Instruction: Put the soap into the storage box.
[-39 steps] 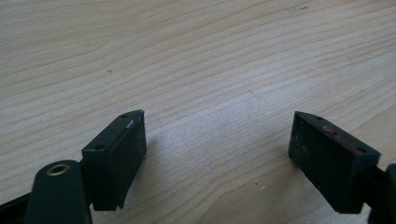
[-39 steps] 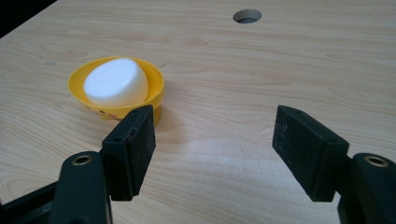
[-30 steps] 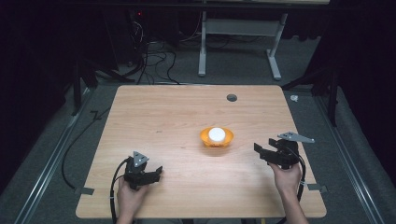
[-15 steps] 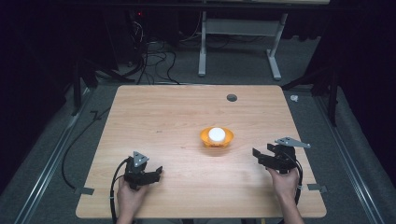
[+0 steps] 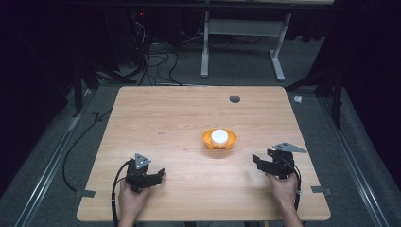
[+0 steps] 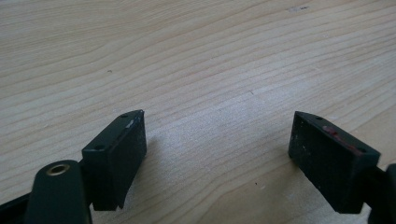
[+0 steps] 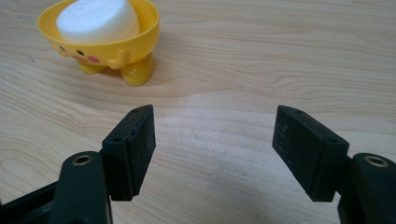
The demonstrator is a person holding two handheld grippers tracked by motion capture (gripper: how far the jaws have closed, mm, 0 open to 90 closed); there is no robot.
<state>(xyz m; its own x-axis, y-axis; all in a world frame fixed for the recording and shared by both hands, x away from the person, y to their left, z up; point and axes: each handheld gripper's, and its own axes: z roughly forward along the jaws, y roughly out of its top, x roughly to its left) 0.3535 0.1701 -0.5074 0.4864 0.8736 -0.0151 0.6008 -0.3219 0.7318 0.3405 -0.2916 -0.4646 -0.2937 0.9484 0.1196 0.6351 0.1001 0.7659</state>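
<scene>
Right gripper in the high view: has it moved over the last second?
Yes. The right gripper has drawn back toward the person's table edge, farther from the yellow bowl, which stayed put.

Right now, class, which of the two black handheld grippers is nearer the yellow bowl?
The right gripper; the yellow bowl with its white cap sits just ahead of it, the left gripper farther off.

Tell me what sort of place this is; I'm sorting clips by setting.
Probably a lab or data-recording workspace, not a home: a bare wooden table on grey carpet, loose cables against a dark backdrop, and a person holding tongs, left and right, near a lone yellow bowl.
</scene>
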